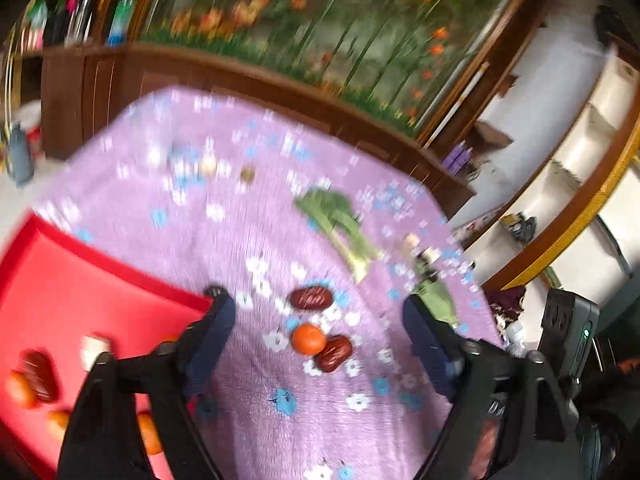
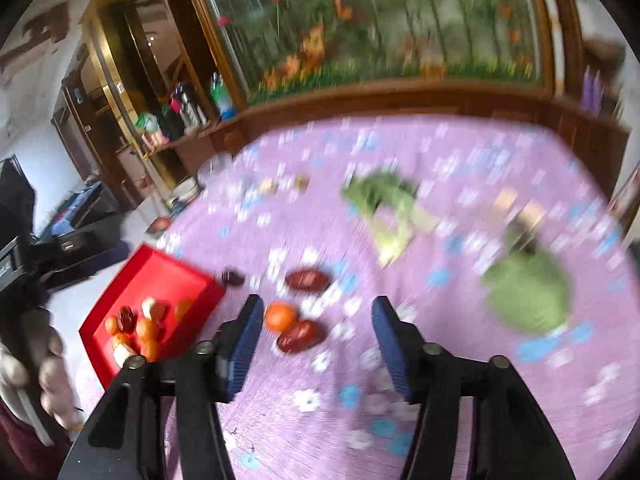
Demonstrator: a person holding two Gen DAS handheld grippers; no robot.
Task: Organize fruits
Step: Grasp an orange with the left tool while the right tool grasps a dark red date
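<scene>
Blur smears both views. Left gripper (image 1: 318, 312) and right gripper (image 2: 318, 312) both gape, holding nothing. Orange (image 1: 308, 339) touches one date (image 1: 334, 353), second date (image 1: 311, 298) just beyond, on purple cloth (image 1: 248, 380). Red tray (image 2: 160, 276) at left, cut off, fruit inside indistinct.

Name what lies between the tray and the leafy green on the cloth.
An orange and two red dates lie between the tray and leafy green, clearest in the right wrist view.
</scene>
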